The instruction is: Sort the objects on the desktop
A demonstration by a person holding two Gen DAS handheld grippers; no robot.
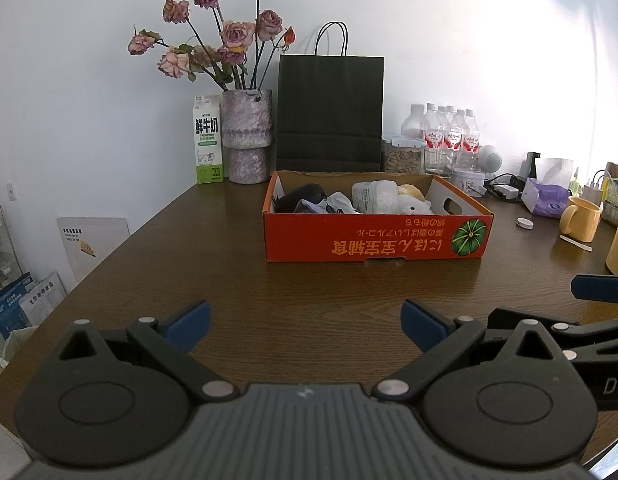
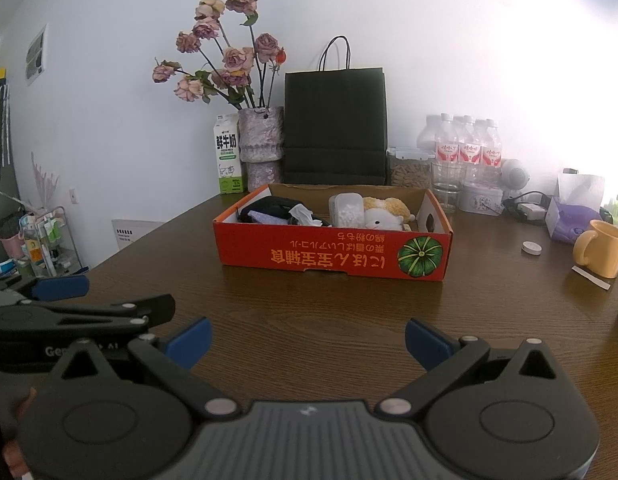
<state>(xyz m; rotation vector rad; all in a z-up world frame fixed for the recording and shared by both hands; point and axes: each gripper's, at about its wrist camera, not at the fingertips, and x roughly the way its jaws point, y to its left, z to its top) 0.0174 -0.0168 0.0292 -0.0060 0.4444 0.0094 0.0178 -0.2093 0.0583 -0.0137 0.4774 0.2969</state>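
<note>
Orange cardboard, the shallow printed box (image 1: 375,236) with a green pumpkin on its front wall sits in the middle of both frames, straight ahead of your two grippers across bare brown wood-grain table (image 1: 309,300), its long axis running left to right across the picture. Your left gripper (image 1: 305,326) and right gripper (image 2: 307,344) both hover low at the bottom of their frames, blue-padded fingers spread apart and holding nothing. Neither looks clearly nearer; the small white round cap (image 2: 531,247) and yellow ceramic mug (image 2: 599,248) at right of frame lie on your right gripper's side.
</note>
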